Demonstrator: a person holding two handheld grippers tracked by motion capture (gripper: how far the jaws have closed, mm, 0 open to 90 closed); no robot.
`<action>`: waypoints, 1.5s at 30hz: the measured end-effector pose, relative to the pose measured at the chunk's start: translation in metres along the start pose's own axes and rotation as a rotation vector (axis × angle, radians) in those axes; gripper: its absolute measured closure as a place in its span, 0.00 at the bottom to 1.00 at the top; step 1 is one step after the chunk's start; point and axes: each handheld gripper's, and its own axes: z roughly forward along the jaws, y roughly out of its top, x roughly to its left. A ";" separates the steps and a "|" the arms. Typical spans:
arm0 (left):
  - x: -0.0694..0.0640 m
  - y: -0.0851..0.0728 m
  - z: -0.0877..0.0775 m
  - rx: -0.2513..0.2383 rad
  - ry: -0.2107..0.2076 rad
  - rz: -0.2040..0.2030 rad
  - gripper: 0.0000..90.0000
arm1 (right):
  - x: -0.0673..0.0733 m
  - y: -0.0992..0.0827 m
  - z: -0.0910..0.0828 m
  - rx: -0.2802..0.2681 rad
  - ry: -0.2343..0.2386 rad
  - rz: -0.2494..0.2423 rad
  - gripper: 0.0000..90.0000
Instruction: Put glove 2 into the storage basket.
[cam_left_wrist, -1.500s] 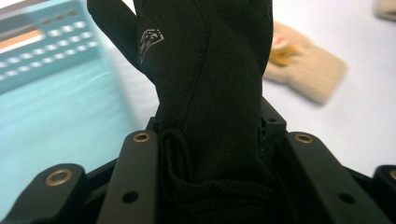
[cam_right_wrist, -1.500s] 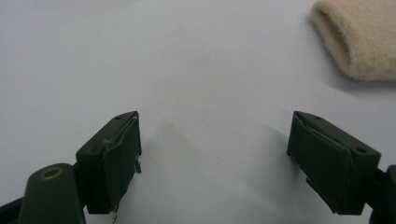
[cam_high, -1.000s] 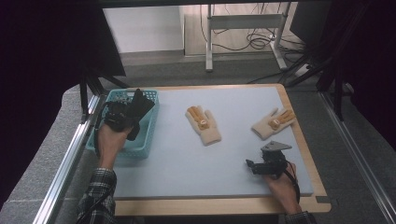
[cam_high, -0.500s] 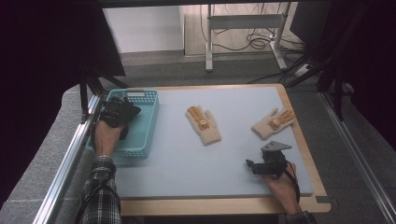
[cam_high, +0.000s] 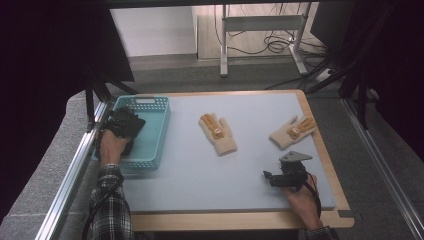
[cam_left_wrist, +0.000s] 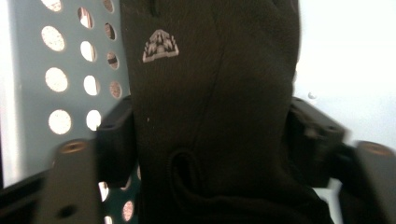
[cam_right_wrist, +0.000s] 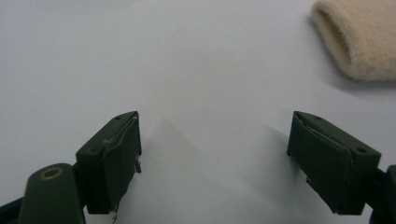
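Left gripper (cam_high: 125, 125) | jaws just opening, black glove (cam_left_wrist: 210, 107) loose between them, over teal basket (cam_high: 152, 145) | right gripper (cam_right_wrist: 229, 158) | spread, near right, on mat (cam_high: 200, 170).

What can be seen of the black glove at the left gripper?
The black glove looks like soft fleece or knit, with a small pale grey emblem near its upper part and a stitched seam lower down. It lies between the jaws of the left gripper, which have just been opening, so the pads look to be off it. It hangs or rests inside the turquoise perforated basket at the table's left edge. Its fingers cannot be told apart.
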 end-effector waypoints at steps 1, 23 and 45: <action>0.001 -0.001 -0.002 -0.004 -0.011 -0.005 0.23 | 0.000 0.000 0.000 0.000 0.000 0.000 0.19; 0.008 -0.044 -0.064 -0.358 -0.352 -0.059 0.01 | 0.000 0.000 0.000 0.001 -0.001 0.001 0.19; -0.086 -0.078 -0.124 -0.633 -0.520 0.192 0.00 | 0.000 0.001 0.001 0.009 -0.002 0.004 0.19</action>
